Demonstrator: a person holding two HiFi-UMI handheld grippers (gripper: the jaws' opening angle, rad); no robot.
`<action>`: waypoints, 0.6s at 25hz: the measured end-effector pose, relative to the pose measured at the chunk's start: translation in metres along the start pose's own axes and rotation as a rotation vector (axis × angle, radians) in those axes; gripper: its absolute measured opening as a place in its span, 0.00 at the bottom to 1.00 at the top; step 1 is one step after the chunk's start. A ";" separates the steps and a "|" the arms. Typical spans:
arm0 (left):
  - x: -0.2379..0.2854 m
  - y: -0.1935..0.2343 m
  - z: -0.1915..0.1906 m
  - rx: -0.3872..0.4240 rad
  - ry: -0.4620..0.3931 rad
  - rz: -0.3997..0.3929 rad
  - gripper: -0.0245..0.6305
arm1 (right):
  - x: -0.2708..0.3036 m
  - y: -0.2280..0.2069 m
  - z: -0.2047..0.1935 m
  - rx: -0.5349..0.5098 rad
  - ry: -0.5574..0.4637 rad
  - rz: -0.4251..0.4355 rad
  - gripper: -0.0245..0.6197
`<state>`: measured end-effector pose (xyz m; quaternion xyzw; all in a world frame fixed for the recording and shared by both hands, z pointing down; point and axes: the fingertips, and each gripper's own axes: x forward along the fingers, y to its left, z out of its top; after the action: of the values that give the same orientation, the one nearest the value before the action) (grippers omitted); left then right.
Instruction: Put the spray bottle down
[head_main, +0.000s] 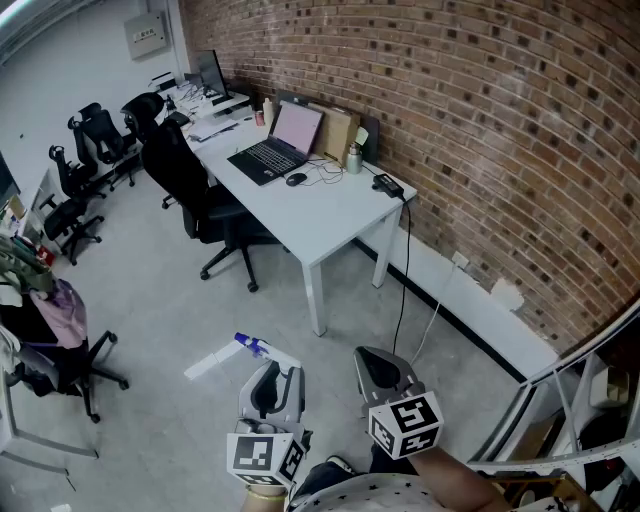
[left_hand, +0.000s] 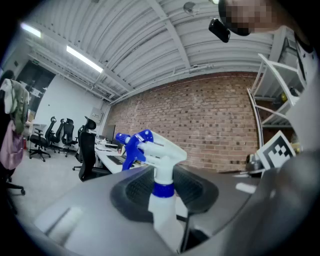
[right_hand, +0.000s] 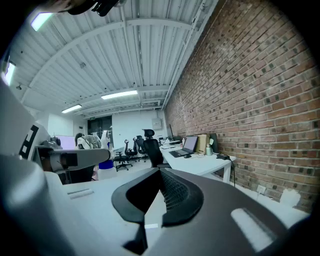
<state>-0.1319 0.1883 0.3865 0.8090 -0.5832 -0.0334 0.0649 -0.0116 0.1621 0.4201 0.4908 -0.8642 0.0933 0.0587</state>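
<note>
The spray bottle (head_main: 215, 363), white with a blue trigger head, hangs above the grey floor at the bottom of the head view. My left gripper (head_main: 272, 375) is shut on it; the bottle sticks out to the left of the jaws. In the left gripper view the bottle (left_hand: 150, 147) stands between the two dark pads of the left gripper (left_hand: 162, 192), gripped just below its blue collar, nozzle pointing left. My right gripper (head_main: 385, 368) is held beside it on the right. Its pads meet at the tips in the right gripper (right_hand: 159, 172) view, with nothing between them.
A white desk (head_main: 340, 215) with a laptop (head_main: 275, 150) stands along the brick wall (head_main: 480, 120), with a black office chair (head_main: 200, 195) in front of it. More chairs (head_main: 85, 150) stand at the back left. A metal shelf (head_main: 585, 400) is at the lower right.
</note>
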 end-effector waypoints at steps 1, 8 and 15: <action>0.002 0.002 0.001 0.004 0.001 0.000 0.21 | 0.002 -0.001 0.000 -0.008 0.003 0.002 0.04; 0.030 0.012 0.007 -0.001 -0.011 0.012 0.21 | 0.031 -0.016 0.007 -0.032 0.014 0.013 0.04; 0.101 0.033 0.007 0.008 -0.007 0.032 0.21 | 0.103 -0.047 0.023 -0.063 0.017 0.050 0.04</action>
<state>-0.1318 0.0817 0.3868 0.7998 -0.5963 -0.0329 0.0603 -0.0235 0.0475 0.4228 0.4661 -0.8783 0.0717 0.0791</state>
